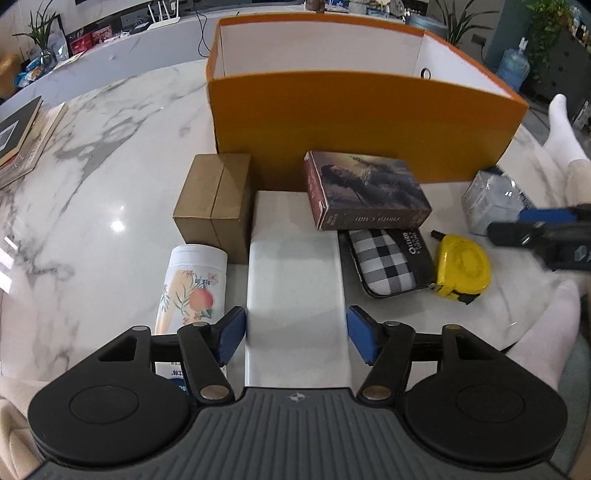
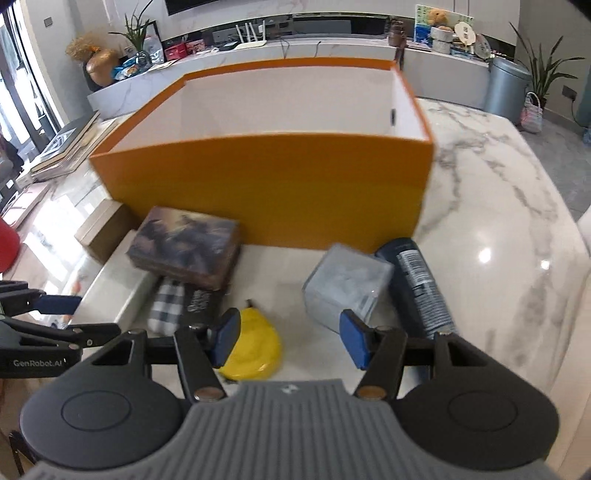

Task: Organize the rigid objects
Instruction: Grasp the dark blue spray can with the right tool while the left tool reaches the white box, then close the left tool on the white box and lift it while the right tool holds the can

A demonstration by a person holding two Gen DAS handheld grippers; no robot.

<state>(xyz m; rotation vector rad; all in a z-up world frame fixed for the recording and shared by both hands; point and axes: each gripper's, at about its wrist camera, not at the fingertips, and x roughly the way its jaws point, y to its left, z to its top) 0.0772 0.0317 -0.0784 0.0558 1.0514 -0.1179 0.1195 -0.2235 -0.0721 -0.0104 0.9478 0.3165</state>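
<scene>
Orange box [image 1: 354,122] stands empty at the back, items crowded against its front wall. Left gripper [image 1: 295,334] jaws wide, straddling the white box [image 1: 293,258]; photo-card box [image 1: 364,190] leans on it, may topple. Right gripper [image 2: 290,341] jaws wide over the yellow tape measure [image 2: 255,350], empty; could slip.

White marble counter [image 2: 498,206] with grey veins, glossy, carried bright light spots. Behind it ran long white ledge [image 2: 332,48] against wall, crowded with small clutter. Potted plants [image 2: 138,27] stood on ledge at left; another plant [image 2: 543,74] on floor at right, beside grey bin [image 2: 504,86]. Water jug [image 1: 513,68] stood further right. Books [image 1: 18,136] stacked at counter's left edge. Daylight entered from left.
</scene>
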